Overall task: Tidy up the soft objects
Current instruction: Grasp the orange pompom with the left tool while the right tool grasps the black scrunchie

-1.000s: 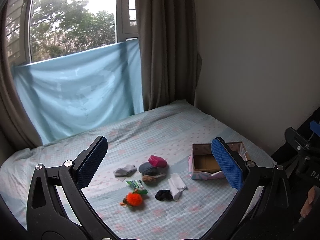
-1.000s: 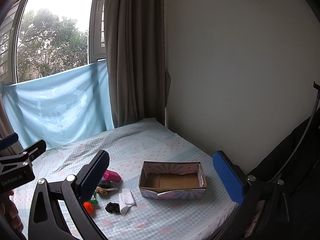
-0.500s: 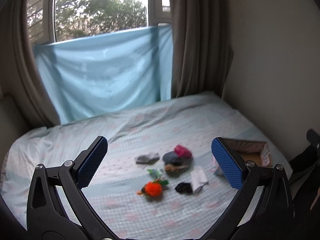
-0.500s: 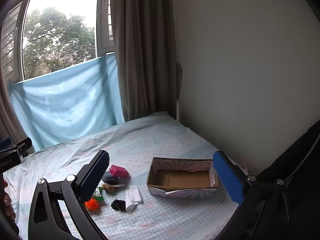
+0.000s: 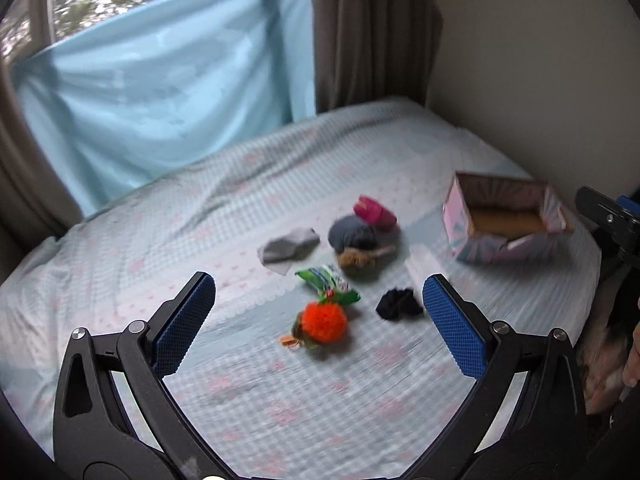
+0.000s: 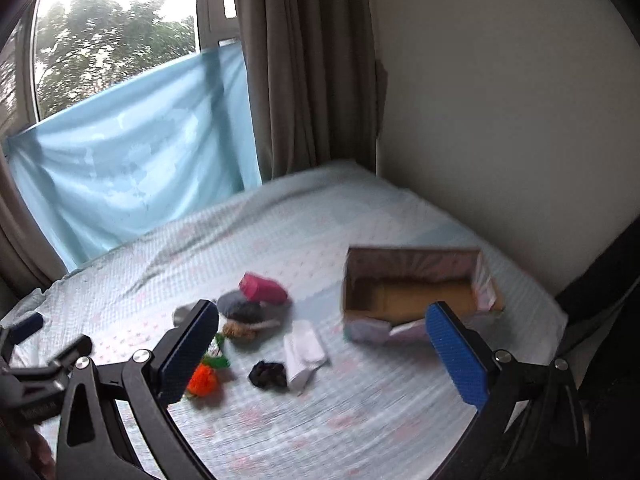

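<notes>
Soft things lie in a loose cluster on the bed: an orange pompom (image 5: 323, 321), a black sock (image 5: 398, 304), a grey sock (image 5: 289, 245), a dark grey bundle (image 5: 352, 232), a pink roll (image 5: 374, 211), a brown fuzzy piece (image 5: 356, 258), a green wrapper (image 5: 326, 280) and a white folded sock (image 6: 304, 350). An open pink cardboard box (image 5: 506, 216) stands to their right, with nothing in it. My left gripper (image 5: 319, 322) is open above the bed, over the pompom. My right gripper (image 6: 322, 350) is open, above the white sock (image 5: 420, 266).
The bed (image 5: 200, 216) has a light blue checked sheet. A blue cloth (image 5: 160, 80) hangs under the window behind it, with brown curtains (image 5: 368, 32) beside it. A wall (image 6: 500, 100) runs along the bed's right side.
Both grippers have moved down and closer to the bed and the cluster. Both stay open and empty. The objects lie where they were.
</notes>
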`<state>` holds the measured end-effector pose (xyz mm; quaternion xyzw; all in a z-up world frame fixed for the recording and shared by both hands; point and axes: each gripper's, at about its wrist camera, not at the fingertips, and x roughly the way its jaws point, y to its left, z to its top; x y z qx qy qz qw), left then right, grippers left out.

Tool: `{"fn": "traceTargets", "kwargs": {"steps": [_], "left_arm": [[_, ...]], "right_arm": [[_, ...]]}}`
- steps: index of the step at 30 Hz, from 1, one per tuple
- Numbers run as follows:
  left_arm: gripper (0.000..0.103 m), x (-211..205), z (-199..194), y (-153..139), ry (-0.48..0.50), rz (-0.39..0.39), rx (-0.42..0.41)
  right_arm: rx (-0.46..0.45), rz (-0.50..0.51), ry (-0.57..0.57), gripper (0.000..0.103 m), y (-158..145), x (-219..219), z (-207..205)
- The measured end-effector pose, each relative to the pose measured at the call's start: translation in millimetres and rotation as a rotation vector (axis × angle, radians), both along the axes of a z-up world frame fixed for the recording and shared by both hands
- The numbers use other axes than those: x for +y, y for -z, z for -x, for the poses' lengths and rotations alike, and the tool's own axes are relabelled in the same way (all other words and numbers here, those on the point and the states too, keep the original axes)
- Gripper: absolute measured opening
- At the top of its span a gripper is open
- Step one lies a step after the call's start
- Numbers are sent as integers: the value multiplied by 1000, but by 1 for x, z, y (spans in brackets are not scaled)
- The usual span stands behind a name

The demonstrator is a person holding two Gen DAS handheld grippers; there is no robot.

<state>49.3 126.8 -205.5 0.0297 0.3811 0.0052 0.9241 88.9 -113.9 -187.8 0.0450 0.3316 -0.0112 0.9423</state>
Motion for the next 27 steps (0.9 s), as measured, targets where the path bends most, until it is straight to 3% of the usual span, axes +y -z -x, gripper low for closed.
{"fn": "traceTargets", "kwargs": {"steps": [7, 12, 16, 20, 27], "left_arm": [[103, 22, -28, 101, 87, 37, 22], [103, 28, -44, 171, 133, 28, 33], [103, 27, -55, 220, 168, -10, 44], [102, 27, -62, 256, 193, -3, 61], [101, 16, -81, 282, 212, -9, 67]], "right_arm": [[67, -34, 64, 103, 90, 48, -17], [126, -94, 96, 103, 166, 76, -38], [141, -74, 91, 98, 217, 92, -49], [177, -93, 74, 93, 262, 96, -66], [236, -73, 38, 86, 297, 97, -95]]}}
